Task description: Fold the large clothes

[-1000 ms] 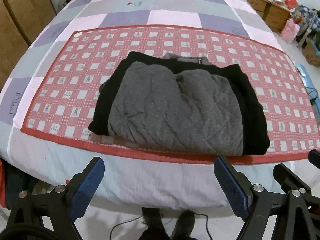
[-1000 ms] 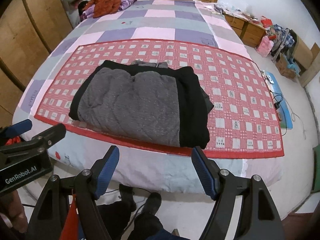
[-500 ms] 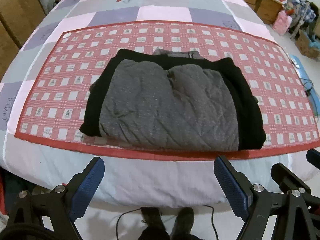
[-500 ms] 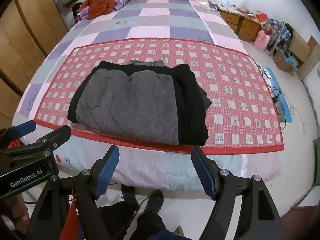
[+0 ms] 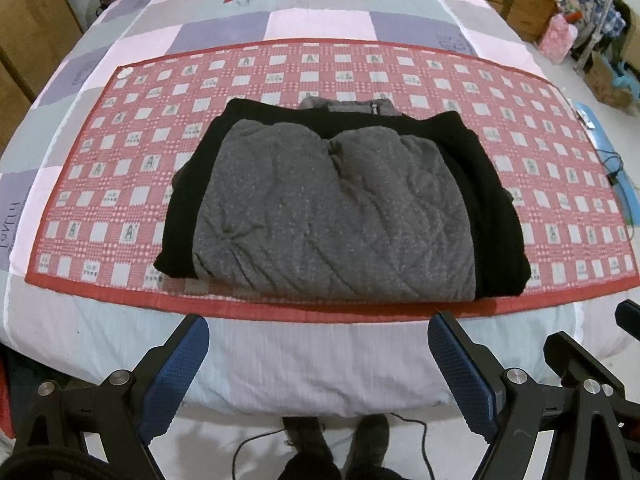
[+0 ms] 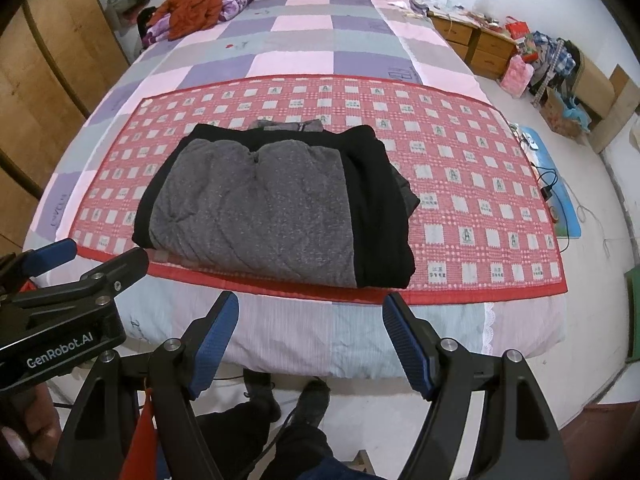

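Note:
A folded grey quilted jacket with black sleeves (image 5: 332, 216) lies in a compact rectangle on a red checked mat (image 5: 120, 184) on the bed; it also shows in the right wrist view (image 6: 264, 208). My left gripper (image 5: 318, 364) is open and empty, held off the bed's near edge, in front of the jacket. My right gripper (image 6: 310, 340) is open and empty, also off the near edge. The left gripper's body (image 6: 68, 304) shows at the left of the right wrist view.
The mat (image 6: 480, 200) lies on a pink, purple and grey patchwork bedspread (image 6: 304, 52). Orange and purple clothes (image 6: 196, 4) sit by the headboard. Wooden wardrobe (image 6: 48, 80) on the left; drawers (image 6: 476, 44), bags and cables (image 6: 552, 184) on the floor to the right. The person's feet (image 6: 288, 396) stand below.
Both grippers have drawn slightly closer to the bed and shifted a little; the jacket appears a bit larger. Both stay open and the jacket has not moved.

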A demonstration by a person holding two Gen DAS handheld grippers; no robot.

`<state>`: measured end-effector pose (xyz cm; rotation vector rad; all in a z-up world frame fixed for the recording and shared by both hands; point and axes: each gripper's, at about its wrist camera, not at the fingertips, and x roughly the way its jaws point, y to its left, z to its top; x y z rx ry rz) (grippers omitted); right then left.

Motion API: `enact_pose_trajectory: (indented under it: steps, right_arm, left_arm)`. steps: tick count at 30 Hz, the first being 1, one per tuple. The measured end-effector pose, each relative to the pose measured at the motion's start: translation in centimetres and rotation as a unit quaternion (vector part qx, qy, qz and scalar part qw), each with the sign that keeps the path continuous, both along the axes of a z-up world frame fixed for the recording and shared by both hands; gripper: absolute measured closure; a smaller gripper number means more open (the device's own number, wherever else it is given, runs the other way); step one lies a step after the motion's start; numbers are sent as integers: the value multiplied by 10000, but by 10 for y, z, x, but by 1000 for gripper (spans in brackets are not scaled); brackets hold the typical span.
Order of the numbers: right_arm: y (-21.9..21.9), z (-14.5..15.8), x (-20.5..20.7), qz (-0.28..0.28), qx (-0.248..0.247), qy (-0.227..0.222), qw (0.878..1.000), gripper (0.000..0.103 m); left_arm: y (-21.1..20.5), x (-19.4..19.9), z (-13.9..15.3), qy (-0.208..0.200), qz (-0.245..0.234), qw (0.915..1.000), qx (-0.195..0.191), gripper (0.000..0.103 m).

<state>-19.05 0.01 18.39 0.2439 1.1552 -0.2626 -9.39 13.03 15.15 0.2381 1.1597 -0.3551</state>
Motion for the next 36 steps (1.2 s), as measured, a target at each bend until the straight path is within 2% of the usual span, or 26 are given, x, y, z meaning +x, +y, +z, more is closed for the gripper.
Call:
enact_pose_trajectory:
  steps: [36]
  right_arm:
    - [13,-1,5,12,7,0,10000,26]
  left_arm:
    - [1,3,-2,28,-11,10000,-8,11]
